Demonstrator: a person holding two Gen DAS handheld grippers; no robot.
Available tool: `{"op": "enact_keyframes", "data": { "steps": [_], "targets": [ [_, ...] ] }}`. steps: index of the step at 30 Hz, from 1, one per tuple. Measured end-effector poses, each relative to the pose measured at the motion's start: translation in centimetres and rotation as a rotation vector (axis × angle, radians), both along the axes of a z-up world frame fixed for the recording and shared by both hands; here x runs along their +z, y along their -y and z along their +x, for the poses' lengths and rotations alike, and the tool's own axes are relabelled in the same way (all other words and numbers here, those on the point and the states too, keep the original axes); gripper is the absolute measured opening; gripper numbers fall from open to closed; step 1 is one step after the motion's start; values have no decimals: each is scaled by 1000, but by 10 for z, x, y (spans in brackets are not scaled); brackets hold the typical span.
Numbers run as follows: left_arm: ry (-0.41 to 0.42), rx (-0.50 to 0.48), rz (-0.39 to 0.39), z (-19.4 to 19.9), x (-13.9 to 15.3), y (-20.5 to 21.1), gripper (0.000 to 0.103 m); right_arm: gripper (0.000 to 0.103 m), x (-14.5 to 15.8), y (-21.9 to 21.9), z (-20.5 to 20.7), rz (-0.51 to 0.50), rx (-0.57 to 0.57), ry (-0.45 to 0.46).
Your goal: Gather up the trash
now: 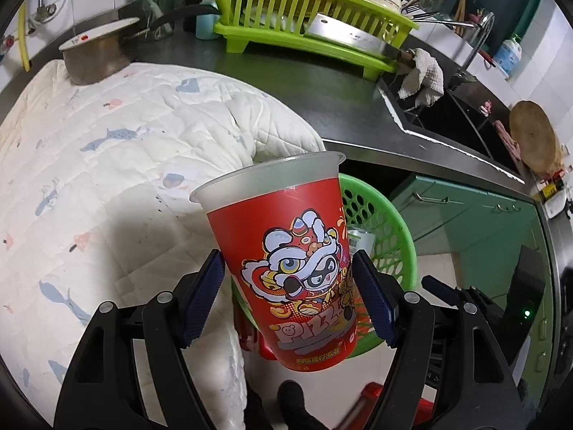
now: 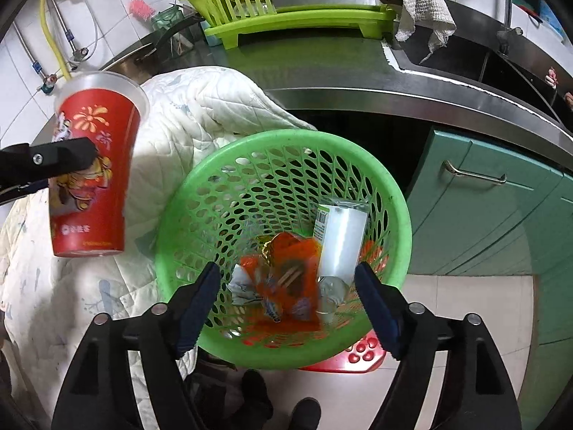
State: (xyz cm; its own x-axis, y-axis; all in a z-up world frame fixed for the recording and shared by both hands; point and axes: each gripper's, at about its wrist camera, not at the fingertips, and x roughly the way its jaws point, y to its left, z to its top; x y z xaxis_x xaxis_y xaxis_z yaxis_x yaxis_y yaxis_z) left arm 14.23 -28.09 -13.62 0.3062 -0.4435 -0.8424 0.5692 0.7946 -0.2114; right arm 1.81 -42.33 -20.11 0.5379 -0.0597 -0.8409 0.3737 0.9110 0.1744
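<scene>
The quilt (image 1: 107,165) covers most of the counter (image 1: 322,82) and hangs off its front edge. Just beside that hanging fold, in front of the counter and lower than it, stands the green basket (image 2: 401,215), which serves as landmark here. It rests on a red stool (image 2: 361,354), only a corner of which shows. Inside the basket lie an orange wrapper (image 2: 286,268), a white packet (image 2: 343,243) leaning on the far-right wall, and some clear crumpled film.

The cup (image 1: 286,251) is in the air to the left of the basket, above the quilt's edge and not yet over the opening. The left gripper (image 1: 290,297) pinches it around the lower half, one pad on each side of the red sleeve. The right gripper (image 2: 288,304) hovers over the near rim of the basket with its fingers spread wide and nothing between them.

The cup looks like thin frosted plastic, light and probably empty, so it should flex under a hard squeeze and slip on the glossy sleeve. The grip low on the narrower, stiffer part seems sound; the rim would crush more easily.

The cup's inside is not visible from either view, so any leftover liquid cannot be ruled out. The basket's contents are blurred, and the wrapper's print is unreadable. Most of the basket is hidden behind the cup in the left view.
</scene>
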Motion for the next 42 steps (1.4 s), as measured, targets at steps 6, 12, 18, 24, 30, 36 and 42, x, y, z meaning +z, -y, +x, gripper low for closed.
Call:
{"op": "enact_keyframes", "data": {
  "steps": [6, 12, 18, 24, 30, 36, 42],
  "targets": [
    [-30, 0, -6, 2, -6, 2, 73, 76, 7, -1, -5, -5, -5, 16],
    [-27, -12, -17, -1, -3, 7, 75, 76, 14, 1, -10, -3, -11, 32],
    [-17, -15, -25, -4, 2, 8, 76, 76, 19, 0, -16, 0, -18, 48],
    [-13, -12, -25, -7, 4, 5, 79, 80, 23, -2, -20, 2, -18, 56],
    [13, 10, -21, -9, 13, -6, 81, 80, 30, -8, -24, 1, -13, 68],
    [47, 43, -26, -8, 22, -27, 82, 83, 40, -14, -25, 2, -8, 85],
    [130, 95, -8, -10, 39, -56, 87, 85, 56, -30, -20, -17, 33, 106]
  ]
}}
